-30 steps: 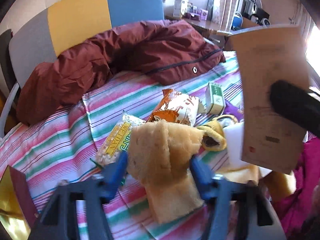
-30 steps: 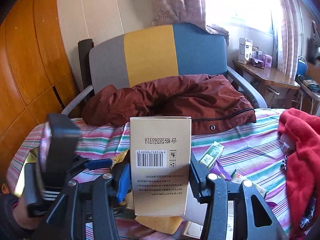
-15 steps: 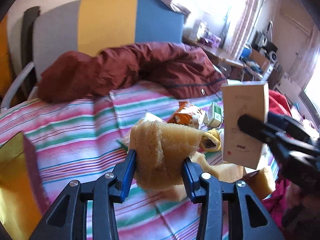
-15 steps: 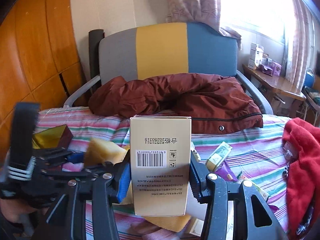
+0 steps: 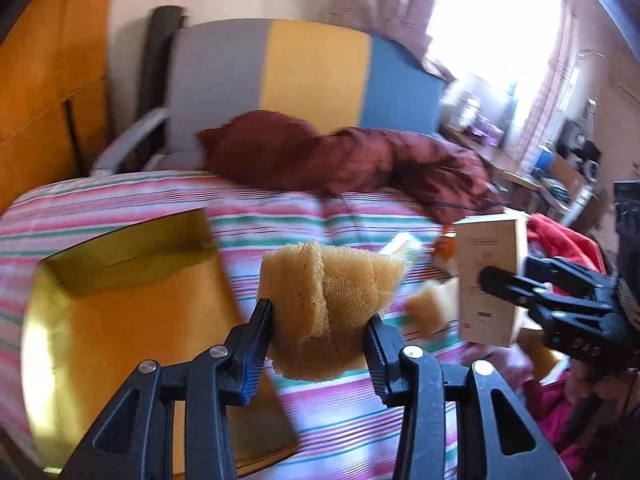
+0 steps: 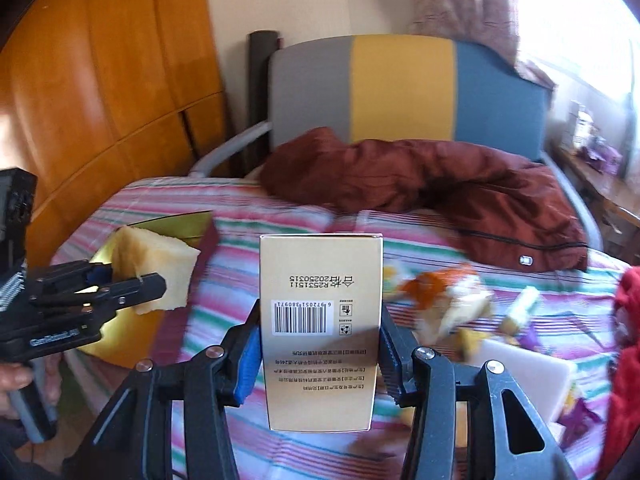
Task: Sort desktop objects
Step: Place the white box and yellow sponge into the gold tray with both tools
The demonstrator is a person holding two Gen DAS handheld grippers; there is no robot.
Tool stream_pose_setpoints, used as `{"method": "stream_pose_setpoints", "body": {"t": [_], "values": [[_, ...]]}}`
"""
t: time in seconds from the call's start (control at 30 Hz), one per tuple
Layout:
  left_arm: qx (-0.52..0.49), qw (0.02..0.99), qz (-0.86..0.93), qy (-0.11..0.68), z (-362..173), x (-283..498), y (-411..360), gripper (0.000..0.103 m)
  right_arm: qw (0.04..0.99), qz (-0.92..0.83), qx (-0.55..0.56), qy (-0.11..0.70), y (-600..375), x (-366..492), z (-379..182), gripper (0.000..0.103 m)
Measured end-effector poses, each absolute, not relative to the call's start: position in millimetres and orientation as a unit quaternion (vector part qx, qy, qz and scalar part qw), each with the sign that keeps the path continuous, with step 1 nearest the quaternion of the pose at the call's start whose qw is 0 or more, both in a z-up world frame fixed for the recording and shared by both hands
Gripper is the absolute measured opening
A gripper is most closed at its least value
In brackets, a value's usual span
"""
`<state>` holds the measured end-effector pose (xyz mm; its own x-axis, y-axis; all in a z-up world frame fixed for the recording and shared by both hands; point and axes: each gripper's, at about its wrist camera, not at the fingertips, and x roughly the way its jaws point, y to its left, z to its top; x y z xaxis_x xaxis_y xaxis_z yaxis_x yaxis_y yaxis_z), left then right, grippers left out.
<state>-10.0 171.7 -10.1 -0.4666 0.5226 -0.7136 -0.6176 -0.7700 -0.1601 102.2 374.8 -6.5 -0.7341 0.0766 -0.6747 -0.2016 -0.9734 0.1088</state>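
yellow foam sponge (image 5: 328, 312), folded over on itself, sits squeezed between the two fingers of the left gripper (image 5: 320, 336), held in the air above a striped bedcover (image 5: 352, 416). just to that gripper's left and below it lies an open gold box (image 5: 120, 320), which looks like the likely drop spot. the right gripper (image 6: 320, 344) is clamped on an upright tan carton (image 6: 320, 328) with its barcode and print upside down; this carton hangs to the right of the left gripper, slightly farther off.

ahead and to the right of the right gripper, loose items lie scattered on the bedcover: an orange snack packet (image 6: 436, 284), a small pale green box (image 6: 520, 308), a white block (image 6: 524, 368). a dark red jacket (image 6: 440, 176) lies beyond them against a grey, yellow and blue headboard (image 6: 404, 92).

risks, as a judgement: the sponge is soft and springy, so it could bounce or unfold out of the gold box if released from high up or near the rim. the carton is gripped only low on its sides, so a quick swing could tilt or slip it. both grippers are close together and might collide.

hard to make out: the scattered items are motion-blurred, so their labels are unreadable. the gold box's near edge is cut off by the left gripper's body, and its contents, if any, cannot be judged.
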Motion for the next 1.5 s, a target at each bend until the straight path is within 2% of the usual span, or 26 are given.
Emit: {"method": "stream_pose_setpoints", "body": {"t": [0.4,0.73,0.77,0.83,0.87,1.2,1.5], "values": [[-0.407,0.194,0.892,0.02,-30,-32,21,0.044,-0.069,0.91,-0.4,0.085,257,12,-12,0.05],[-0.415,0.134,0.9,-0.004,-47,-36,-44,0.051,-0.143,0.865,-0.449,0.172,172,-97,-29,0.052],[-0.415,0.132,0.9,-0.008,-48,-36,-49,0.052,-0.15,0.862,-0.449,0.185,165,-105,-29,0.055],[-0.415,0.129,0.901,-0.009,-49,-36,-53,0.055,-0.142,0.857,-0.445,0.216,158,-117,-30,0.091],[-0.416,0.127,0.9,-0.008,-50,-36,-55,0.055,-0.14,0.858,-0.438,0.226,157,-119,-29,0.093],[-0.421,0.11,0.9,-0.031,-56,-27,-69,0.056,-0.13,0.864,-0.452,0.182,160,-78,-45,0.092],[-0.404,0.125,0.906,-0.028,-34,-18,-53,0.056,-0.092,0.896,-0.424,0.097,166,-21,-41,0.092]]}}
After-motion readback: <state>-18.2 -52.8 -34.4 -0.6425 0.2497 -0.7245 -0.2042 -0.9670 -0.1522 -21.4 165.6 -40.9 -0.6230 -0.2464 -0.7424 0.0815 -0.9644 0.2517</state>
